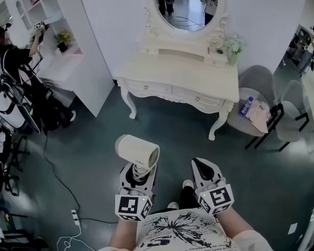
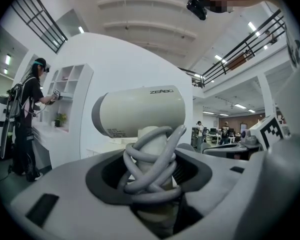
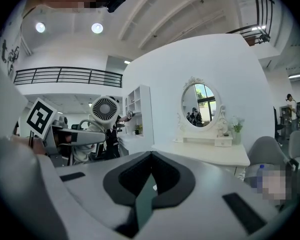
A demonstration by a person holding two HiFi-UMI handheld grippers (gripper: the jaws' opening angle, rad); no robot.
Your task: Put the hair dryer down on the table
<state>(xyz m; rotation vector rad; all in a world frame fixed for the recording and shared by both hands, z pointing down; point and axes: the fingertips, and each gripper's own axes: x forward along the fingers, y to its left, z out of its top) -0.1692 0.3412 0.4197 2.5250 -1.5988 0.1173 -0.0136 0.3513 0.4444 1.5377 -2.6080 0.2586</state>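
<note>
The left claw [image 1: 140,171] holds the hair dryer [image 1: 137,150] by its handle, upright, with the barrel lying crosswise above the jaws. The dryer is up in the air over the dark floor [image 1: 94,140], in front of the person and well short of the white table [image 1: 183,69], which stands against the wall under an oval mirror [image 1: 188,4].

Only the left claw view shows the grip closely. The jaws of the left claw [image 2: 150,184] stand fairly wide and press on the handle from both sides, and a grey cord [image 2: 150,164] is looped several times around that handle between them. The hair dryer [image 2: 140,111] fills the middle of this view, with small print on its barrel. A person [image 2: 27,114] with a backpack stands by white shelves [image 2: 70,84] at the left.

The right claw [image 1: 201,166] is beside the left one, its jaws closed to a point. Its own view confirms this: the right claw [image 3: 150,156] has its tips together and nothing between them. This view alone shows the round grille end of the hair dryer [image 3: 104,110], off to the left, and it faces the table [image 3: 205,151] and mirror [image 3: 201,101] straight on.

Only the head view shows two grey chairs [image 1: 256,82] right of the table, a bottle [image 1: 245,107] on one of them, and a power strip [image 1: 75,217] on the floor.
</note>
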